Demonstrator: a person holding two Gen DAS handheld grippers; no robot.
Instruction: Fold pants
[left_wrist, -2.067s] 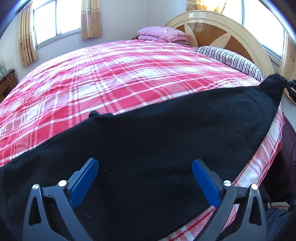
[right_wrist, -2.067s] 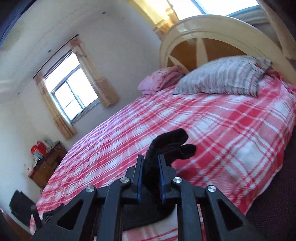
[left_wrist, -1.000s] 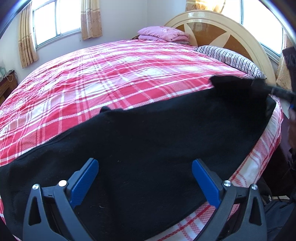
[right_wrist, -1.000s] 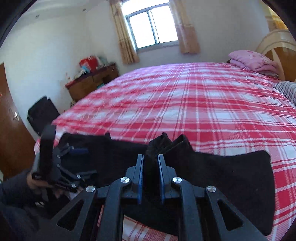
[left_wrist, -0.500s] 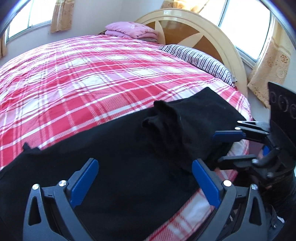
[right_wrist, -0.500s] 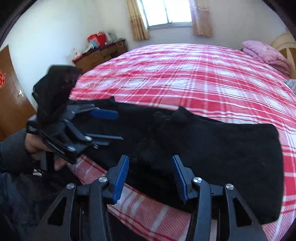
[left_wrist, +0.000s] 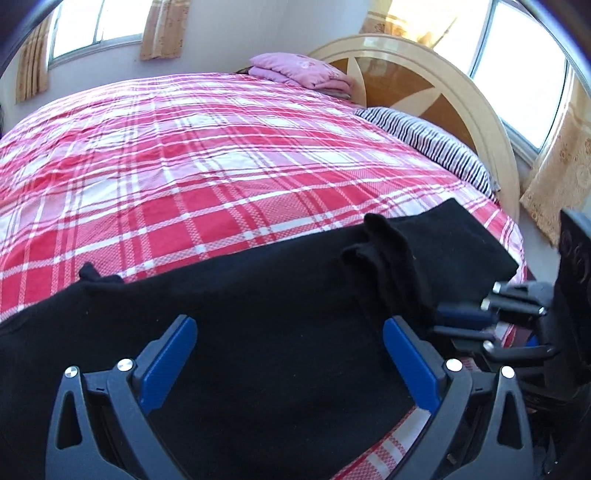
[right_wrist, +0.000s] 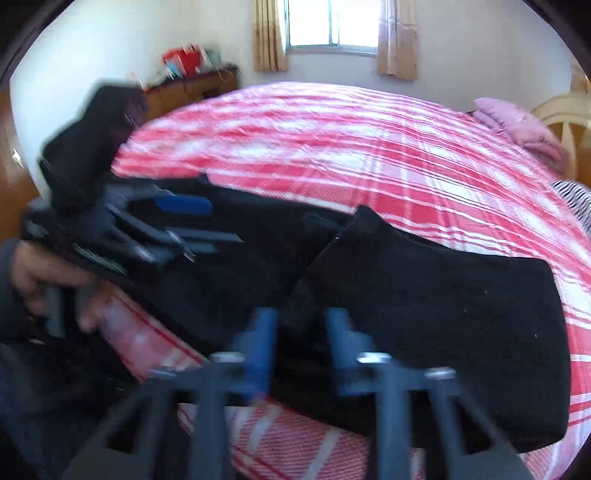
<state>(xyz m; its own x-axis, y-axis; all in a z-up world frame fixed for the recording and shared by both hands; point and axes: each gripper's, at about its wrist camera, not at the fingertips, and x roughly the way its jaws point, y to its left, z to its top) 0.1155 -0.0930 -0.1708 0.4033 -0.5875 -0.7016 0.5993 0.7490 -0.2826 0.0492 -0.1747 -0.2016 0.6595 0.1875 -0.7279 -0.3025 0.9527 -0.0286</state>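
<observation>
At near bed edge, right gripper (right_wrist: 299, 343) pinching dark fold of pants (right_wrist: 424, 295), jaws having just been closing after brief release half second ago, when they stood apart above cloth. Left gripper (left_wrist: 288, 354) hovering wide apart over pants, gripping nothing, same as before. Pants lying along near edge of plaid bedspread (left_wrist: 184, 166), one end now doubled over toward 3 o'clock in left view, where earlier it hung raised. Striped pillow (left_wrist: 424, 144) at 1 o'clock, pink bundle (left_wrist: 303, 70) at 12.
</observation>
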